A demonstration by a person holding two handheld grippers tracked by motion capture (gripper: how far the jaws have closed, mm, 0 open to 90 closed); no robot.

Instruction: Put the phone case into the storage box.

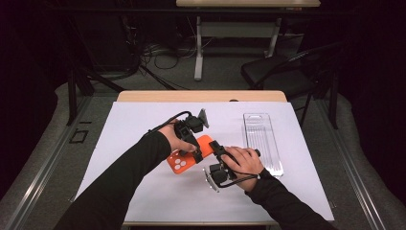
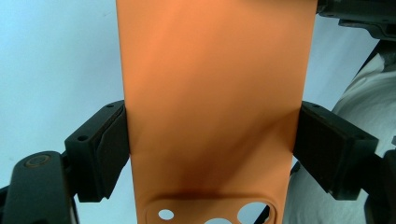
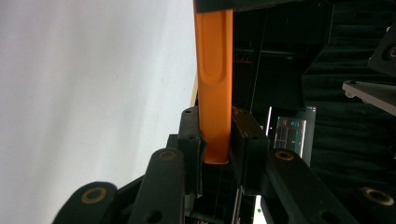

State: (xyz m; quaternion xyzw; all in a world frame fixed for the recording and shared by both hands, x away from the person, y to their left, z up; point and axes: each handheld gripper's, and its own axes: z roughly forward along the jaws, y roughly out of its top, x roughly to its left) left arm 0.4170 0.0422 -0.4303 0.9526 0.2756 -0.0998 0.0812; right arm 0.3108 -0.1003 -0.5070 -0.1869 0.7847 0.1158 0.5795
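The right claw [image 3: 215, 154] pinches the orange phone case [image 1: 189, 154] by its edge; the left claw [image 2: 212, 149] clamps its sides above the table [image 1: 143, 124].

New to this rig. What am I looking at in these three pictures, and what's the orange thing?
No robot arm here: a person in black sleeves holds a two-jaw tool in each hand. The high view looks down on a table under a white sheet. The other two pictures come from cameras riding on each tool, looking along its black jaws.

The orange thing is a phone case with camera holes at one end. The left gripper clamps it across its width, one pad on each long edge. The right gripper pinches its thin edge. A clear plastic tray lies on the sheet at the right, apart from both.
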